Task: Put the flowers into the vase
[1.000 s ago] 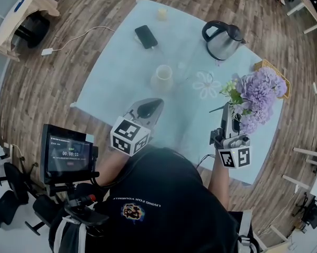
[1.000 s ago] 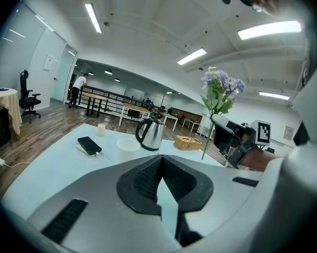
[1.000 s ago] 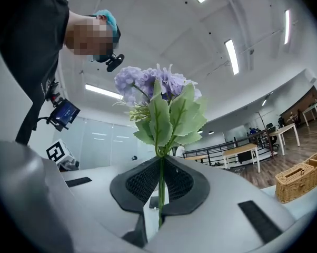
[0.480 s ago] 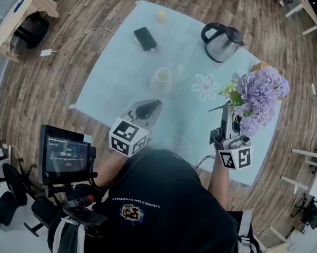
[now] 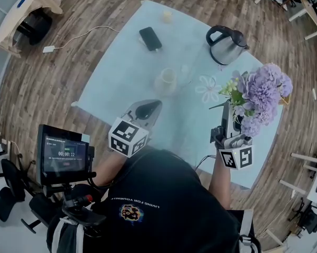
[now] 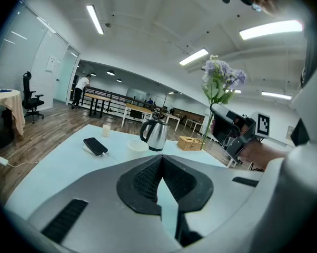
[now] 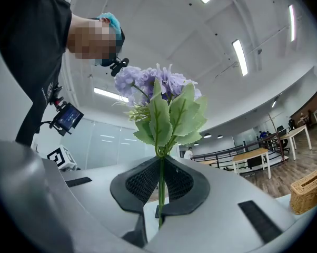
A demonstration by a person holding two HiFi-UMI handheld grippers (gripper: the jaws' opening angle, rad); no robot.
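Now, the right gripper [image 7: 161, 165] has its jaws clenched on the thin green stem of the flowers [image 7: 159, 91]. Leaves fan out just above the pads, with the purple blooms on top. Over to the left gripper [image 6: 161, 161]: jaws pressed together, nothing between them, parked low over the near edge of the table [image 5: 116, 83]. In the head view the bunch is held up over the table's right edge. The vase [image 5: 166, 80], pale and open-topped, stands near the middle of the table, well apart from the flowers. Between vase and bunch lies a flower-shaped mat [image 5: 207, 87]. A steel kettle [image 5: 227, 45] sits toward the far right edge, with a wicker basket [image 6: 189, 143] just beside it in the left gripper view. A black phone [image 5: 150, 38] lies toward the far left edge, and a small cream cylinder [image 5: 166, 16] stands by the far corner.
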